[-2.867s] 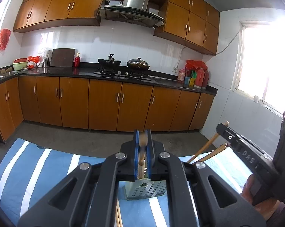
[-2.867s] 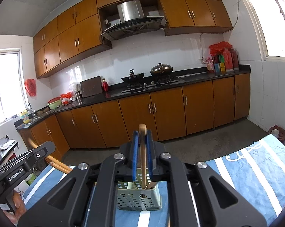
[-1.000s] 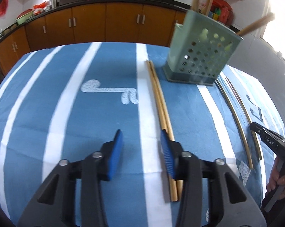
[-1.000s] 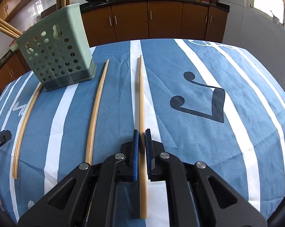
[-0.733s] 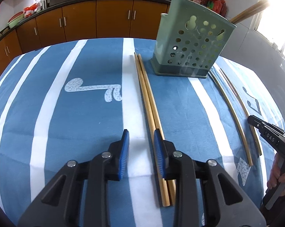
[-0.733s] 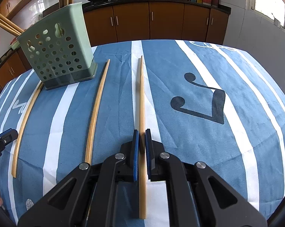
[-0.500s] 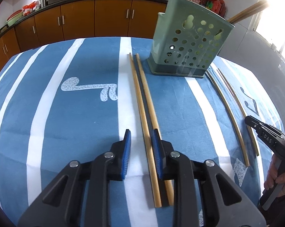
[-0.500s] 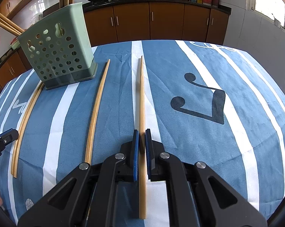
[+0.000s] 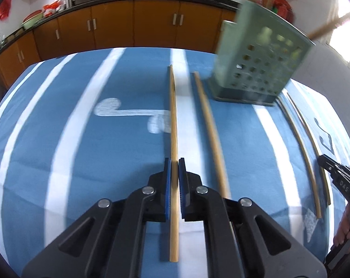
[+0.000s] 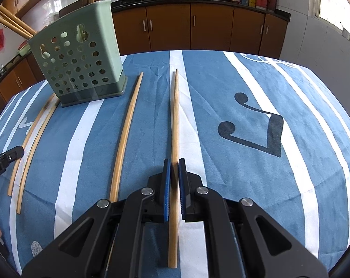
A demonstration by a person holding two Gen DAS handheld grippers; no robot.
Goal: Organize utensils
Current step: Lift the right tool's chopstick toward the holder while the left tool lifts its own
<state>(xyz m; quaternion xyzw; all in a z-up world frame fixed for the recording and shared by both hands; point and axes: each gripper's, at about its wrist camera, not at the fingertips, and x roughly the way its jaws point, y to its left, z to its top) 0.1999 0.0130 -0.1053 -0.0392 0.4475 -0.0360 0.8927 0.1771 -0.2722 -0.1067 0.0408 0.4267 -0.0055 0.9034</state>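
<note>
Here, on my left wrist view, the left gripper (image 9: 174, 162) has its blue pads (image 9: 167, 180) closed narrowly on a wooden chopstick (image 9: 173, 120), which runs straight ahead from between them over the blue-and-white striped cloth (image 9: 59, 139). A second chopstick (image 9: 209, 132) lies just beside it to the right, apart from the pads. Beyond that one stands the green perforated utensil holder (image 9: 260, 69), blurred in this view, with wooden sticks rising from its top. Two more chopsticks (image 9: 300, 148) lie right of the holder, and the tip of the right gripper (image 9: 337, 176) shows at the right edge, with the fingers of a hand (image 9: 347, 231) below it.

On my right wrist view, the right gripper (image 10: 174, 162) is likewise clamped tight on its own chopstick (image 10: 175, 120), the stick passing between the blue pads (image 10: 181, 180) and pointing away along a white stripe. Another chopstick (image 10: 126, 134) lies loose to its left, well apart. The utensil holder (image 10: 79, 64) stands upright at the far left of the cloth (image 10: 244, 162), several sticks leaning out of its top (image 10: 14, 25). A pair of chopsticks (image 10: 31, 148) lies left of the holder's base, near the black tip of the left gripper (image 10: 8, 157). Whether either held stick is lifted clear of the cloth, I cannot tell. Brown cabinets (image 10: 198, 27) line the back wall.
</note>
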